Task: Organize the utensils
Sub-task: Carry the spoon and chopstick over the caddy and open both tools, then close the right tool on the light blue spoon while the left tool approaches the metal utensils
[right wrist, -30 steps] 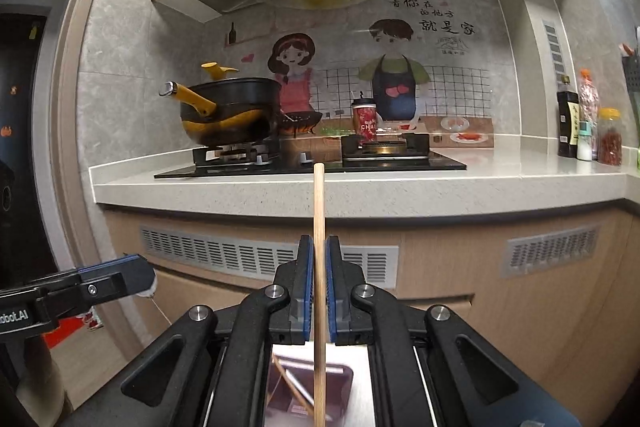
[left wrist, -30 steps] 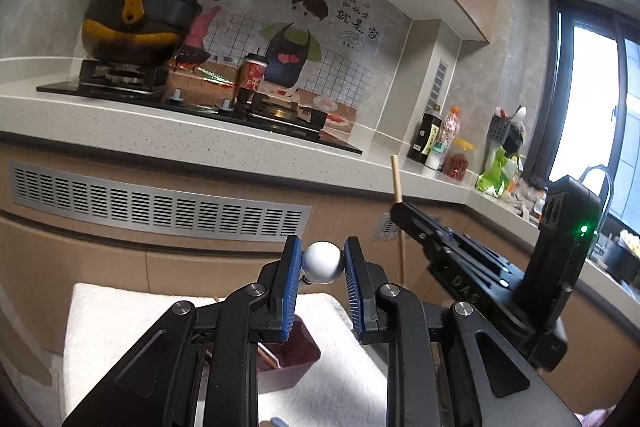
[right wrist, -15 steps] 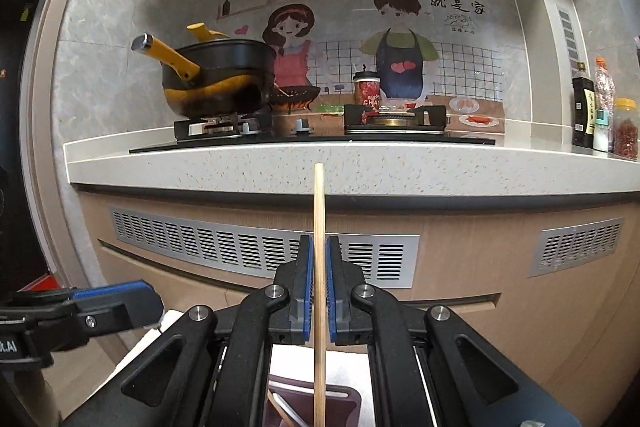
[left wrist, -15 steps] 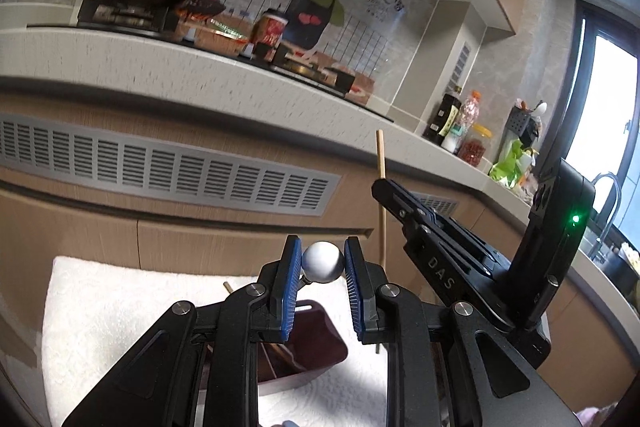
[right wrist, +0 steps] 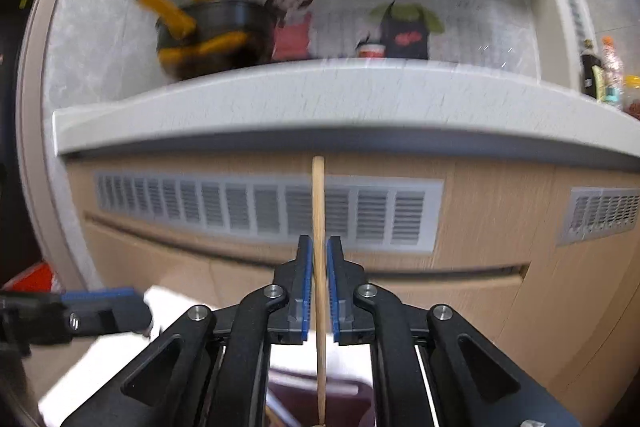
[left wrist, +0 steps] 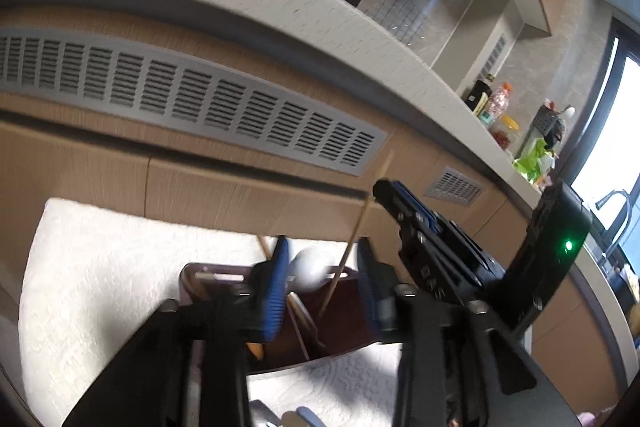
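A dark maroon utensil holder (left wrist: 280,331) stands on a white towel (left wrist: 92,279) and holds wooden chopsticks. My left gripper (left wrist: 322,273) is open above it; a white round-ended utensil (left wrist: 310,269) sits loose between its blue pads, blurred. My right gripper (right wrist: 318,251) has its jaws slightly parted around an upright wooden chopstick (right wrist: 319,227), which leans free; in the left wrist view the chopstick (left wrist: 356,231) runs down into the holder, beside the right gripper (left wrist: 394,191). The holder (right wrist: 320,395) also shows under the right gripper.
A wooden cabinet front with grey vent grilles (left wrist: 180,99) rises just behind the towel, under a white countertop (right wrist: 320,95). A black and yellow pot (right wrist: 212,31) sits on the stove. Bottles (left wrist: 492,103) stand along the counter to the right.
Both grippers dropped toward the holder. My left gripper's jaws spread wide and let go of the white utensil. My right gripper's jaws parted and the chopstick slid down into the holder.
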A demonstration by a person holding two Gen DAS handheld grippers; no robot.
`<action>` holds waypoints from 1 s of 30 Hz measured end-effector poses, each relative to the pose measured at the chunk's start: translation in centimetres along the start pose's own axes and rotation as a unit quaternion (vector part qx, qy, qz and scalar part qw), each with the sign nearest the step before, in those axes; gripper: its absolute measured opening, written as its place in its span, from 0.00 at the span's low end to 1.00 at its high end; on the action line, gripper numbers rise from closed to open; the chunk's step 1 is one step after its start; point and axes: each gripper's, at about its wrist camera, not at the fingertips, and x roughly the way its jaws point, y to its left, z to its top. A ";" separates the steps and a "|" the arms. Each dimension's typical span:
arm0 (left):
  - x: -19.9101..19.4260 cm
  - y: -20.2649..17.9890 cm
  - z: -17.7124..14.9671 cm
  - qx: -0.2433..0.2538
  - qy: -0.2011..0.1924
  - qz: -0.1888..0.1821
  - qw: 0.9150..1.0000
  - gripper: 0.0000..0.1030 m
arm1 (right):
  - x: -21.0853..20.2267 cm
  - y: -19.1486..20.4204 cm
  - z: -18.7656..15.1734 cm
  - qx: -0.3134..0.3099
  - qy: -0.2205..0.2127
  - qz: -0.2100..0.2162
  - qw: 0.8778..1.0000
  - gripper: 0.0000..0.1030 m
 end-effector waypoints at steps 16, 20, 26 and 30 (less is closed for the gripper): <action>-3.4 0.4 -7.1 0.017 0.027 0.123 0.992 0.60 | -7.5 -1.5 -6.6 -0.037 0.121 -0.030 0.992 0.51; -4.2 0.3 -10.1 0.019 0.050 0.143 0.988 0.60 | -9.5 -0.7 -9.0 -0.047 0.152 -0.020 0.987 0.51; -5.7 0.0 -14.9 0.037 0.073 0.178 0.981 0.63 | -10.6 1.0 -13.1 -0.044 0.226 0.025 0.973 0.51; -6.0 0.3 -17.2 0.037 0.090 0.189 0.977 0.65 | -9.3 1.9 -15.8 -0.023 0.287 0.059 0.956 0.32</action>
